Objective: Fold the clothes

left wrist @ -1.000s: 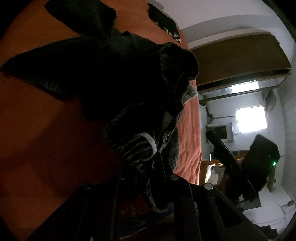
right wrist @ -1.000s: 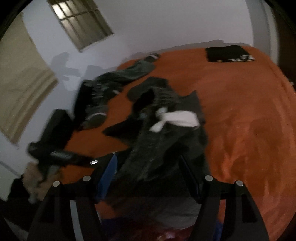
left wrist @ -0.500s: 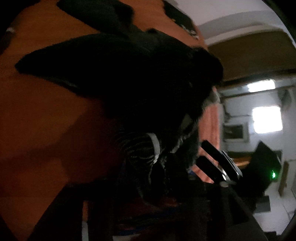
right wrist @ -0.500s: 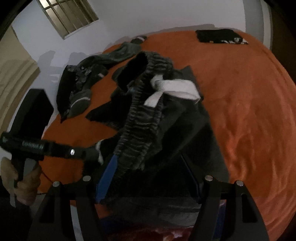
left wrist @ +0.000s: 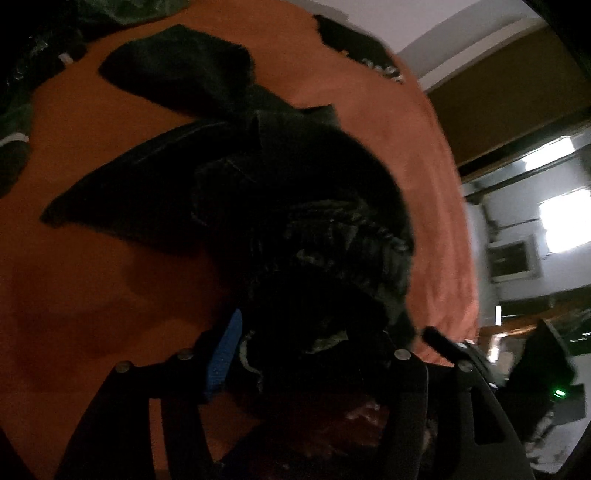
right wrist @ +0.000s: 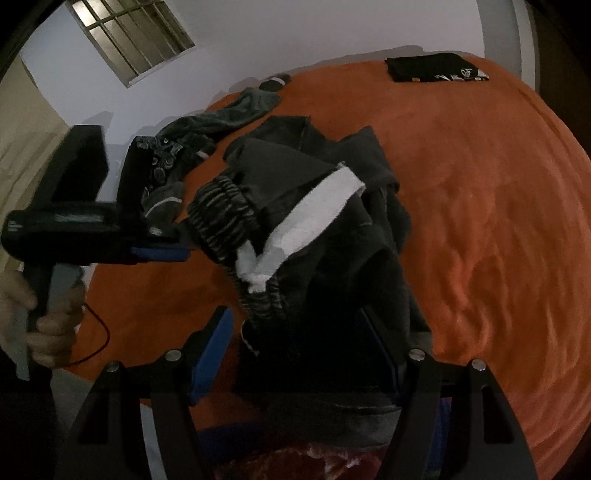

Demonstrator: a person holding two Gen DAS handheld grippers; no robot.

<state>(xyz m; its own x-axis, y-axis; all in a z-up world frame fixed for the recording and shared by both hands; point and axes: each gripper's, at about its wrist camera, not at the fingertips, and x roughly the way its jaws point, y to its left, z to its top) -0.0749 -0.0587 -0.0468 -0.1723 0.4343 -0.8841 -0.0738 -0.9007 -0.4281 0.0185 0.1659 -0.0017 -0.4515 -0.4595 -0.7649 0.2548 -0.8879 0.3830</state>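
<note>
I see orange bedspread (right wrist: 480,206). Dark grey trousers (right wrist: 332,184), waistband grey-black striped (right wrist: 221,214), white inner lining (right wrist: 317,210). Gripper pads blue (right wrist: 210,354). Folded black garment with white print (right wrist: 436,68). Heap beyond: grey-green, one patterned piece (right wrist: 162,155).

Right tool (right wrist: 303,354): black frame, silver screws, blue finger pads. Left tool (right wrist: 162,254): black body, same blue pads.

i see a plain white wall (right wrist: 314,33) with a barred window (right wrist: 133,35), an orange bedspread (right wrist: 498,221), and a bright doorway opening (left wrist: 561,218); lighting is dim.
</note>
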